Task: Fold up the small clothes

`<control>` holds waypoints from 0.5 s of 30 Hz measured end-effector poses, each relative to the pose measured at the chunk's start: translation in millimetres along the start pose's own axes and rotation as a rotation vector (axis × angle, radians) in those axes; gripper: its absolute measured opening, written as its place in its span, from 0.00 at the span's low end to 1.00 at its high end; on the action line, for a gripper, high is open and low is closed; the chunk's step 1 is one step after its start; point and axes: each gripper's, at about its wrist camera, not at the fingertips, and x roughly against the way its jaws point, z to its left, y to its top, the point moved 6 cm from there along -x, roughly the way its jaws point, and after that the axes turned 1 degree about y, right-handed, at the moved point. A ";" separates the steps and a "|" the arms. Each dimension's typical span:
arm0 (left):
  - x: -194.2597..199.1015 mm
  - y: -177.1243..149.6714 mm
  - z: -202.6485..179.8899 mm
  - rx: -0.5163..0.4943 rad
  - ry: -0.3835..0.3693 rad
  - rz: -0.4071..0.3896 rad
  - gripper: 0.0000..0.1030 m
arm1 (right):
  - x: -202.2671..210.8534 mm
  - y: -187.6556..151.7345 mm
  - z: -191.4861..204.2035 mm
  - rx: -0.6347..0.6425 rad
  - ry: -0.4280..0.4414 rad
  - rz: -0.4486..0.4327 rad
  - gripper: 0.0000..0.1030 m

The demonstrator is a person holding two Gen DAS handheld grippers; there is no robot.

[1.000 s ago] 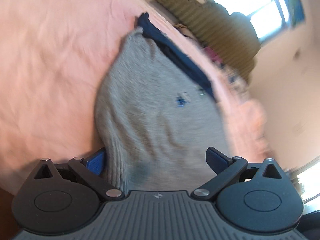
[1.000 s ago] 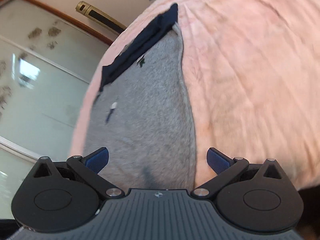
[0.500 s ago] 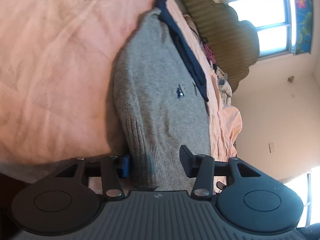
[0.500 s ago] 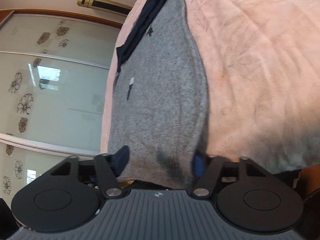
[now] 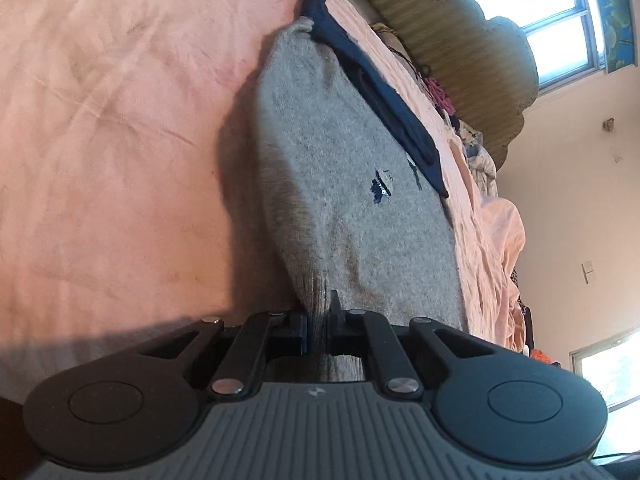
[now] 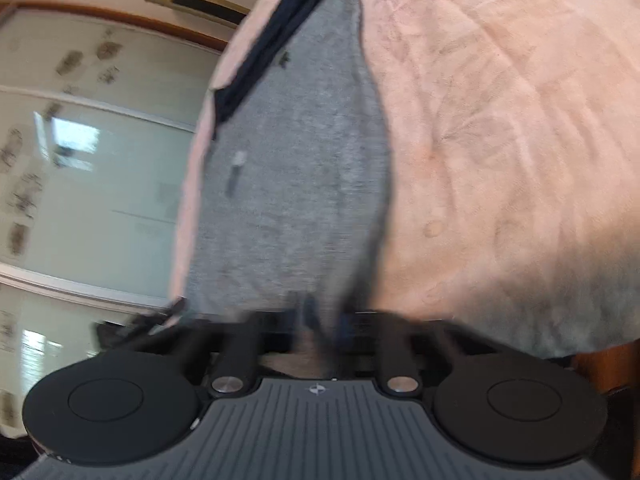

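The right gripper [image 6: 320, 320] is smeared by blur — its pads indistinct against the grey garment [image 6: 296, 184] — whose near hem is hidden.

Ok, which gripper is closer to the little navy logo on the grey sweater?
Left. The left gripper clamps the sweater with the logo close ahead; the right gripper clamps its other end, the logo far off.

A pink bedsheet [image 5: 120, 160] is covering the bed, and a green ribbed headboard [image 5: 460, 52] is standing below a bright window [image 5: 532, 12].

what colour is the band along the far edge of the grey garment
Dark navy band, clearest in the left wrist view.
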 end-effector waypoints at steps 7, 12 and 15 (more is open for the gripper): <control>69.6 -10.1 -28.5 -0.162 -0.064 -0.123 0.06 | 26.2 -12.2 37.1 0.161 0.092 0.051 0.10; 98.5 -32.3 -23.0 -0.205 -0.048 -0.126 0.06 | 59.8 -24.6 45.4 0.211 0.083 0.081 0.10; 96.7 -36.8 -12.3 -0.160 -0.092 -0.100 0.06 | 63.6 -30.2 34.1 0.161 0.083 0.084 0.10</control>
